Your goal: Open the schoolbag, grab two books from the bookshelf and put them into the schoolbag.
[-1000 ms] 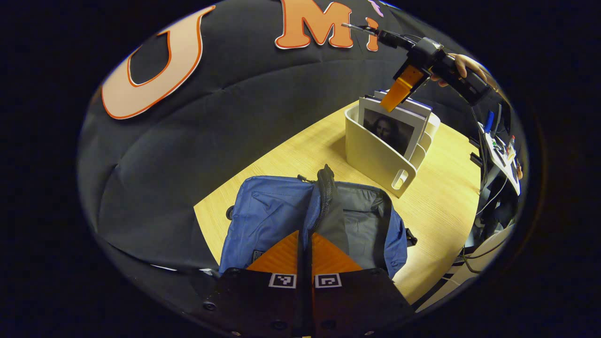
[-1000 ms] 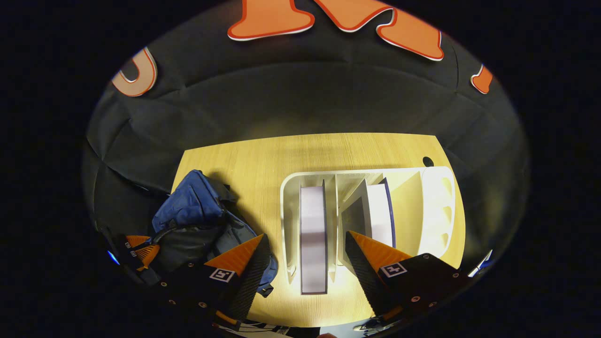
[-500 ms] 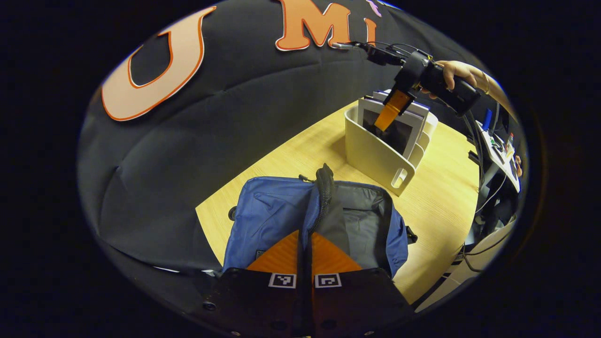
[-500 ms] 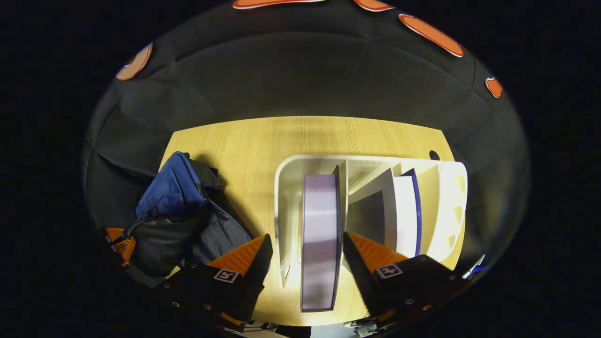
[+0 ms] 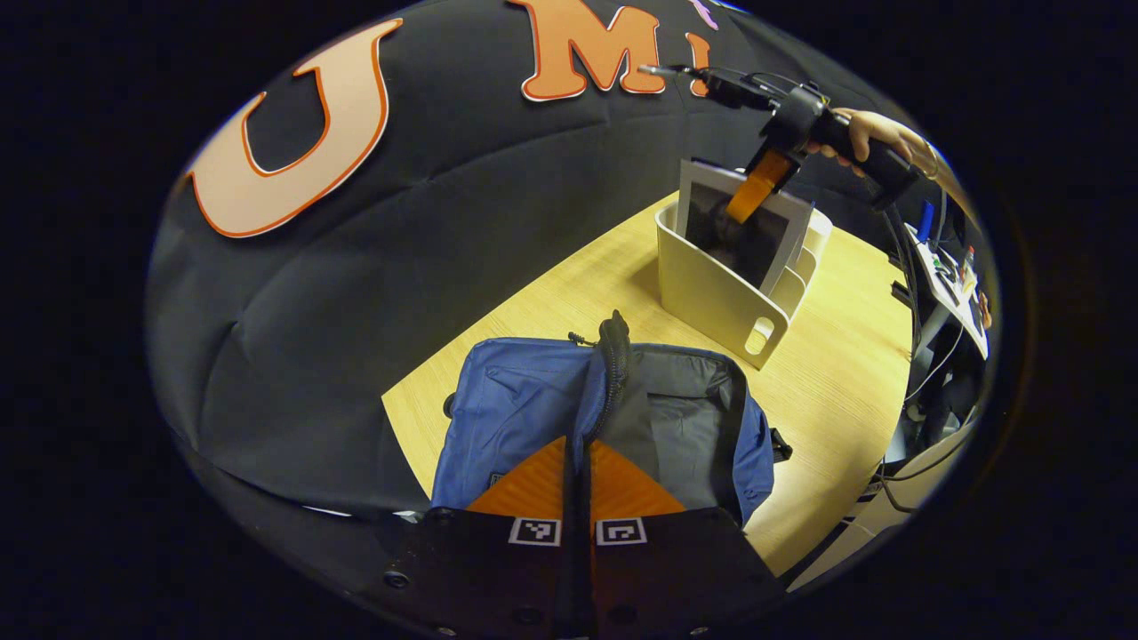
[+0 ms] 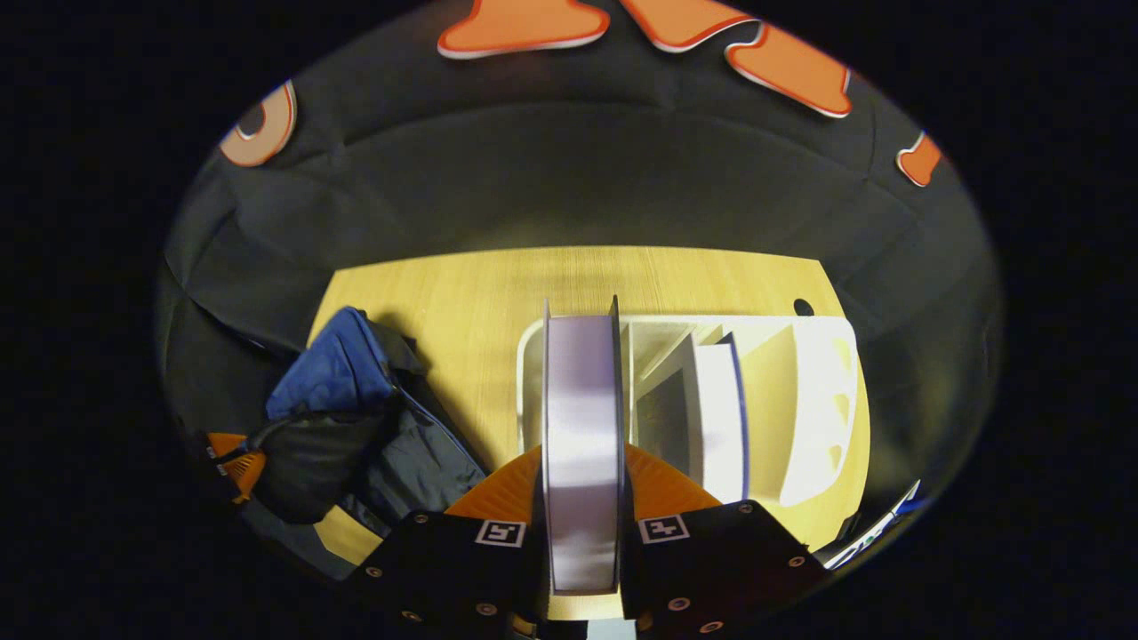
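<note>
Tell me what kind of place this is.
Most likely a recording booth set up as a study desk. A black cloth wall backs a wooden table that carries a white bookshelf and a blue schoolbag, and cables and cluttered gear sit just past the table's edge.

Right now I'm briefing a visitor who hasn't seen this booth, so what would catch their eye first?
First, the book clamped edge-on between the right gripper fingers, raised out of the white bookshelf, where another book stands in a slot. Next, the blue schoolbag on the wooden table, its mouth gaping, with the left gripper shut on its opened edge.
</note>
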Tool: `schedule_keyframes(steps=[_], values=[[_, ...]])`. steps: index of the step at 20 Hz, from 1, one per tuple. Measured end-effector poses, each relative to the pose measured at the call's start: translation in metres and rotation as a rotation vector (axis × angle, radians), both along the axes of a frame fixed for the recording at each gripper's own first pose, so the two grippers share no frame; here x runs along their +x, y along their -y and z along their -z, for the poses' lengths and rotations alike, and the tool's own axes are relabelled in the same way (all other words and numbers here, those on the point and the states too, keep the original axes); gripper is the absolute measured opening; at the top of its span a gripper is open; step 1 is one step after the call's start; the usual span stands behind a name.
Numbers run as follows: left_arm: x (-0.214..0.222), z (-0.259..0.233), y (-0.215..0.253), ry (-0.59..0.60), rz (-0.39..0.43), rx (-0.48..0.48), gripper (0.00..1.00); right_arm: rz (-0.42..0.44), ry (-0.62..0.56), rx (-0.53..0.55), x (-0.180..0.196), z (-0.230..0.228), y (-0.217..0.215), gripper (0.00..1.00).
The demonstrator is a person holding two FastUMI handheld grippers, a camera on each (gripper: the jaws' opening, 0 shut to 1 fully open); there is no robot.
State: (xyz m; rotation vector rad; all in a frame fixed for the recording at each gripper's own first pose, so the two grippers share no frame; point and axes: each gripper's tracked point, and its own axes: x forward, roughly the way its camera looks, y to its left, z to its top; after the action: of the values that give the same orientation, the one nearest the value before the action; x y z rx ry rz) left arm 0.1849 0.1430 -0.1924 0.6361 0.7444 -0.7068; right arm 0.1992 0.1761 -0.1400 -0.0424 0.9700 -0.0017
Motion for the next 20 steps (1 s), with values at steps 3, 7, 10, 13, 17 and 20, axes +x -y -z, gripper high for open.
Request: schedule_keyframes(steps=[3,7,10,13,17,20], values=[[-0.002,-0.002,0.001,0.003,-0.006,-0.006,0.01,-0.006,0.128,0.024,-0.021,-0.057,0.002,0.31],[-0.003,-0.006,0.0,0.006,-0.013,-0.01,0.01,-0.014,0.31,0.161,-0.064,-0.125,0.001,0.31],[-0.004,-0.007,0.001,0.008,-0.018,-0.009,0.01,-0.024,0.381,0.325,-0.102,-0.144,-0.018,0.31],[-0.007,-0.008,0.002,0.007,-0.017,-0.008,0.01,-0.003,0.373,0.449,-0.131,-0.118,-0.032,0.31],[-0.008,-0.01,0.004,0.011,-0.015,0.001,0.01,0.043,0.313,0.63,-0.152,-0.052,-0.061,0.3],[-0.009,-0.017,0.007,0.022,-0.014,0.012,0.0,0.093,0.263,0.742,-0.156,0.003,-0.08,0.3]])
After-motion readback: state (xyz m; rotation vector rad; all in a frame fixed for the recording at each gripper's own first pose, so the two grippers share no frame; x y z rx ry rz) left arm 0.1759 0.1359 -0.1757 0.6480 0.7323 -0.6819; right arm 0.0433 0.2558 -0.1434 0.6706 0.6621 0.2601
